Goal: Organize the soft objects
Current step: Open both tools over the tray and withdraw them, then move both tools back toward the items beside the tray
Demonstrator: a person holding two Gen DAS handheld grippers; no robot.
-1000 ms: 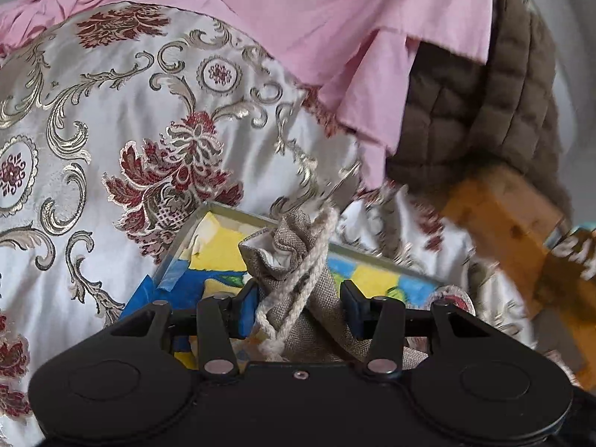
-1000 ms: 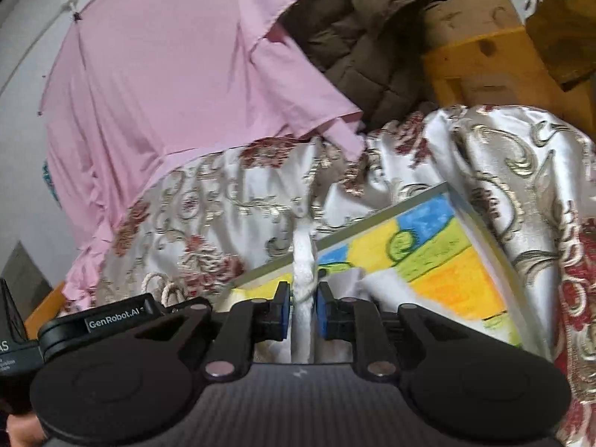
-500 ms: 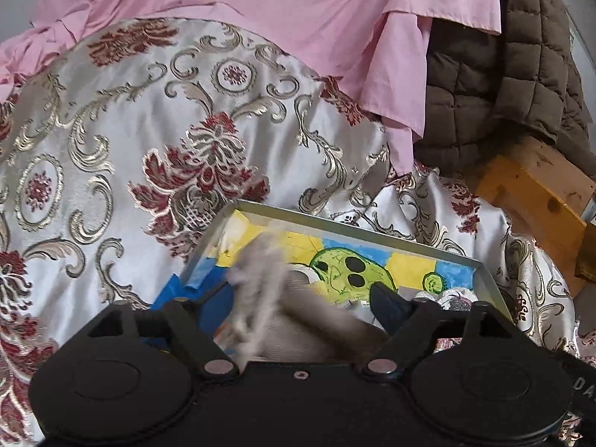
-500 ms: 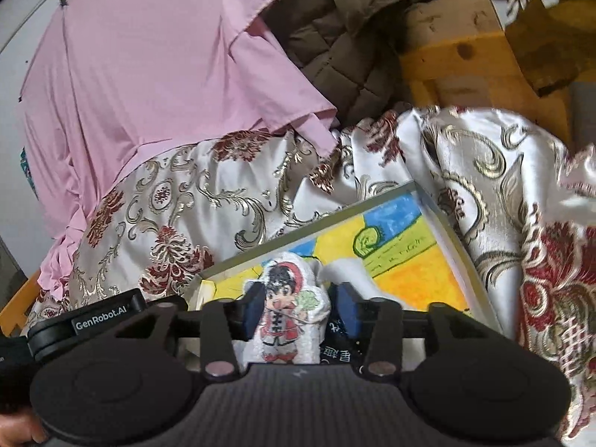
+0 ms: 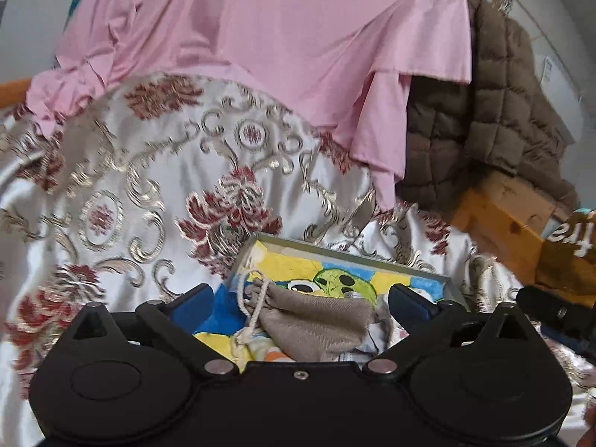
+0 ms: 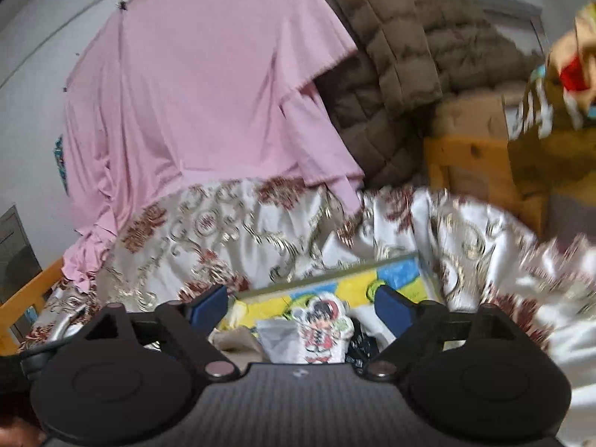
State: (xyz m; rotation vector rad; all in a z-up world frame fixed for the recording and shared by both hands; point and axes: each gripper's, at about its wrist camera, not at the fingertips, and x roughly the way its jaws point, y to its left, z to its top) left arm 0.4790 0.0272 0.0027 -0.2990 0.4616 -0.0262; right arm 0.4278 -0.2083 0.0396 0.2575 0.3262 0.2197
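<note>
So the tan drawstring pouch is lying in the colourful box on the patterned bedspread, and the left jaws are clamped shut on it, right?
Not quite. The left wrist view shows the left gripper with its jaws apart and opening, clear of the tan drawstring pouch. The rest holds: the pouch lies in the colourful box on the patterned bedspread.

On my left gripper (image 5: 300, 300) I see a matte black body with two round side housings, silver pivot pins, one small centre screw and blue finger pads (image 5: 193, 303). My right gripper (image 6: 301, 303) matches it, apart from a ribbed grey top plate.
</note>
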